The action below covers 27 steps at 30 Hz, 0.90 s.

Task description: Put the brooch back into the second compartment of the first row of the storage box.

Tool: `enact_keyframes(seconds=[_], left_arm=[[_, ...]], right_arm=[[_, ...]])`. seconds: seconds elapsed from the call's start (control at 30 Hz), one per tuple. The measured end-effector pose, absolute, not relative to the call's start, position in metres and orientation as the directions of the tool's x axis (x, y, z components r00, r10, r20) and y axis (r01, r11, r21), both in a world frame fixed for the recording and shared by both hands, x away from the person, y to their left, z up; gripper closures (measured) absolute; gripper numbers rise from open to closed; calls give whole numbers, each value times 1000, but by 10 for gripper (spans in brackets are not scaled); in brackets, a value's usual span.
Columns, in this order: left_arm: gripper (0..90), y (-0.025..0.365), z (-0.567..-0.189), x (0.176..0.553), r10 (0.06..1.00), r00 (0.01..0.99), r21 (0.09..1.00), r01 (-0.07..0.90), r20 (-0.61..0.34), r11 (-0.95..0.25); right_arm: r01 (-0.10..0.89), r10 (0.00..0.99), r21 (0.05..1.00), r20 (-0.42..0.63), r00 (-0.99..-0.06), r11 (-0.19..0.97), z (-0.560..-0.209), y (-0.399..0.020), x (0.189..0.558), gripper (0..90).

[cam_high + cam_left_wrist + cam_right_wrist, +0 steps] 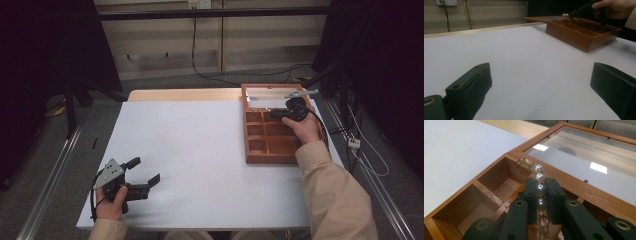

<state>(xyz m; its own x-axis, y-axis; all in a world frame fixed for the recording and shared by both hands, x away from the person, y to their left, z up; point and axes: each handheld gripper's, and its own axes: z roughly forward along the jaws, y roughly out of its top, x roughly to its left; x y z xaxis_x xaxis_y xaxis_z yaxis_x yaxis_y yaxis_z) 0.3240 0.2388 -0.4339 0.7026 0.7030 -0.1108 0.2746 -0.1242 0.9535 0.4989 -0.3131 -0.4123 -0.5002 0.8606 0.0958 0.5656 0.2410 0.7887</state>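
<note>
Table [200, 150] lying bare, white top. Wooden box [270, 145] sitting at its right edge, glass lid [584, 157] lying open, compartments looking empty. Left gripper [145, 175] resting near front-left corner, jaws standing wide apart, holding nothing. Right gripper [541, 195] hovering over box's back row, jaws clamping string of pearls [539, 187]. Judging: pickup done, placing in compartment and closing lid remaining.

L gripper [541, 85]: two black jaws rise from bottom corners of frame, wide apart, nothing btwn them, bare white table [524, 57] in the gap. Wooden box [584, 33] at upper right, on the table, compartments visible, lid [541, 18] laid open toward frame left. Above the box, top right corner: a hand [615, 6] w/ the other gripper [584, 11], dark, angled down over the box. Small pale beads [565, 15] at its tip. Wall socket [446, 2] top left.
</note>
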Motion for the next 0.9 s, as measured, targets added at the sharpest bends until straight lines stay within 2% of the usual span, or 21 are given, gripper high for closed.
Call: enact_keyframes(seconds=[0.8, 0.9], left_arm=[[35, 238, -434, 324, 700, 705, 953, 276, -114, -122], [35, 238, -434, 325, 701, 704, 953, 278, -117, -121]], right_arm=[[577, 859, 772, 81, -506, 267, -420, -315, 501, 797], [579, 870, 775, 78, -487, 255, -419, -315, 501, 699]])
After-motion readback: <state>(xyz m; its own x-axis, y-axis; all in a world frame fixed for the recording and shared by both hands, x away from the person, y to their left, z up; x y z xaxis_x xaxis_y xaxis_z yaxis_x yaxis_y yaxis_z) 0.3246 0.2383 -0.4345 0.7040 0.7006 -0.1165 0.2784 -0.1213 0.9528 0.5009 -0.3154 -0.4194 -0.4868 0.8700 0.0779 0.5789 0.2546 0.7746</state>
